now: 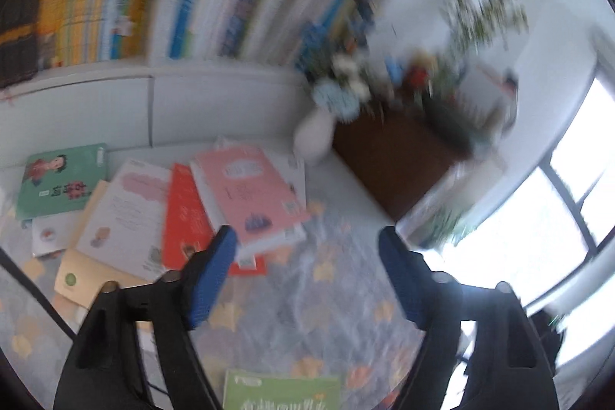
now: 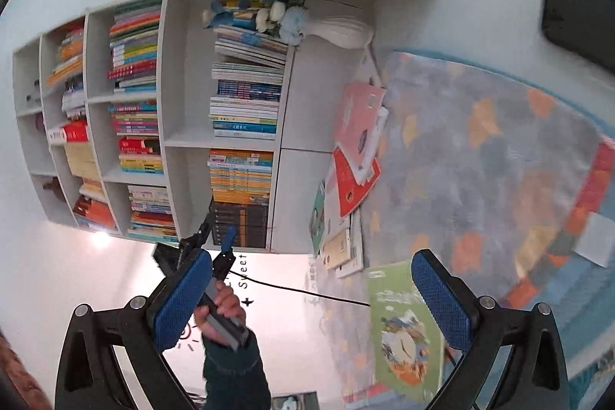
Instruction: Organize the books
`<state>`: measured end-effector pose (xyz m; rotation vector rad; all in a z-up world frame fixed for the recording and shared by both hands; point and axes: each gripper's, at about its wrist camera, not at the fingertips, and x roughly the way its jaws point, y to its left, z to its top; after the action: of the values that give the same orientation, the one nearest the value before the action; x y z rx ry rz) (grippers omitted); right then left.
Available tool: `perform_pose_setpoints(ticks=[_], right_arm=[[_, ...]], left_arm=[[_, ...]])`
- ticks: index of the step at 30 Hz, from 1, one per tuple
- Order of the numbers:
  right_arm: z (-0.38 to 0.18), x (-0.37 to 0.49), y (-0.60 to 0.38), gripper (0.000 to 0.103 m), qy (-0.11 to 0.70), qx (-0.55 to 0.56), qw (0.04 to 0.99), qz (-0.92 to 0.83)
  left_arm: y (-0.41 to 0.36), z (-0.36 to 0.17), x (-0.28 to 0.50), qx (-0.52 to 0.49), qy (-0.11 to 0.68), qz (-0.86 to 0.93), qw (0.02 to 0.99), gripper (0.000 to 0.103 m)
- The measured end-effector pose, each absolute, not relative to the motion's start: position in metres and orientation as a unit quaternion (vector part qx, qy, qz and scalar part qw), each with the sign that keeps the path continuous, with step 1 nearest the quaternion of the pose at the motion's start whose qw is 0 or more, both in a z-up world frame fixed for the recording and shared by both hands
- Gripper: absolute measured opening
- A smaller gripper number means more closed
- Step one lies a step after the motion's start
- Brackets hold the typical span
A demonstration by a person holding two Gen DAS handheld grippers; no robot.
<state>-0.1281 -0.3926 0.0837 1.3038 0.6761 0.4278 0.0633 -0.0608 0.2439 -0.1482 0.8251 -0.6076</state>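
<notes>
The left gripper (image 1: 307, 241) has black plastic arms with slotted cut-outs and long blue pads with a fine dimpled texture; small dark screw heads sit at its pivots. The right gripper (image 2: 311, 275) is built alike, black with blue dimpled pads, its pivot screws silver. At seven o'clock in the right wrist view, a hand (image 2: 225, 306) shows above a dark teal knitted sleeve (image 2: 234, 367), with a thin black cable (image 2: 307, 291) beside it.

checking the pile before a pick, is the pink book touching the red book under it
Touching. The left wrist view shows the pink book lying across the red book, overlapping it with no gap visible.
</notes>
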Motion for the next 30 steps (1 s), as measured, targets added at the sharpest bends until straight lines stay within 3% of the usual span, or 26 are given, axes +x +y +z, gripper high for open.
perform_pose_setpoints(ticks=[6,9,15,18,25,27,30], right_arm=[[0.097,-0.117,-0.344,0.103,0.148,0.626,0.711,0.284],[0.099,-0.12,-0.342,0.103,0.113,0.627,0.721,0.271],[0.081,-0.128,-0.359,0.103,0.132,0.652,0.71,0.231],[0.081,-0.133,-0.372,0.103,0.132,0.64,0.726,0.216],[0.087,-0.12,-0.39,0.103,0.132,0.595,0.757,0.235],[0.095,-0.111,-0.396,0.103,0.106,0.597,0.754,0.251],[0.116,-0.095,-0.402,0.103,0.049,0.578,0.763,0.285]], left_arm=[[-0.119,0.198,0.038,0.114,0.362,-0.256,0.889,0.086],[-0.135,0.192,0.068,0.135,0.35,-0.246,0.894,0.086],[-0.16,0.255,0.14,-0.006,0.362,-0.287,0.887,0.087],[-0.188,0.276,0.158,-0.047,0.391,-0.36,0.845,0.094],[-0.28,0.302,0.141,-0.032,0.396,-0.467,0.79,0.096],[-0.3,0.305,0.13,-0.061,0.392,-0.484,0.78,0.102],[-0.329,0.291,0.108,-0.059,0.423,-0.519,0.74,0.102]])
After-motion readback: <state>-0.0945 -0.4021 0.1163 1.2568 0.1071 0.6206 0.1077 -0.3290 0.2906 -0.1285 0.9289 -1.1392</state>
